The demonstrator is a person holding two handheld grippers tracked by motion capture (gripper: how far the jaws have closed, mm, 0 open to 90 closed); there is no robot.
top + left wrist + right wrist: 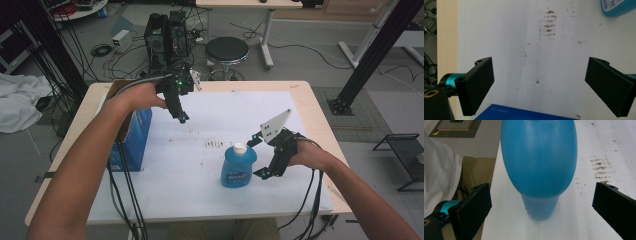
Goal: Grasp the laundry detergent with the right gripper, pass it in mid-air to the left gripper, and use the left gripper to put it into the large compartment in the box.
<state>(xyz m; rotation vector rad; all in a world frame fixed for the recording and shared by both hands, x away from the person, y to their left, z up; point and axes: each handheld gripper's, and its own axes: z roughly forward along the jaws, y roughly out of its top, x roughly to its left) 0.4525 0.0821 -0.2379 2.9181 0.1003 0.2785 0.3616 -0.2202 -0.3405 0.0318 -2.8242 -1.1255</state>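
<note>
From the high view, you hold the right gripper (259, 156) level with a blue bottle (238, 166) that stands upright on the white sheet covering the table (305, 100), toward its near middle. Its jaws are spread just beside the bottle's right flank, seemingly lined up for a side grasp. Your right forearm comes in low from the near right corner, wrist bent inward. Your left gripper (182, 118) hangs raised above the far left of the sheet, pointing down, next to a blue box (134, 140) at the left edge, apparently waiting clear of the work.

In the left gripper view, the left gripper (539, 86) is wide open and empty over the stained sheet, with the box's edge below.

In the right gripper view, the right gripper (544, 212) stands open, the bottle (539, 162) between its jaws and touching neither.
</note>
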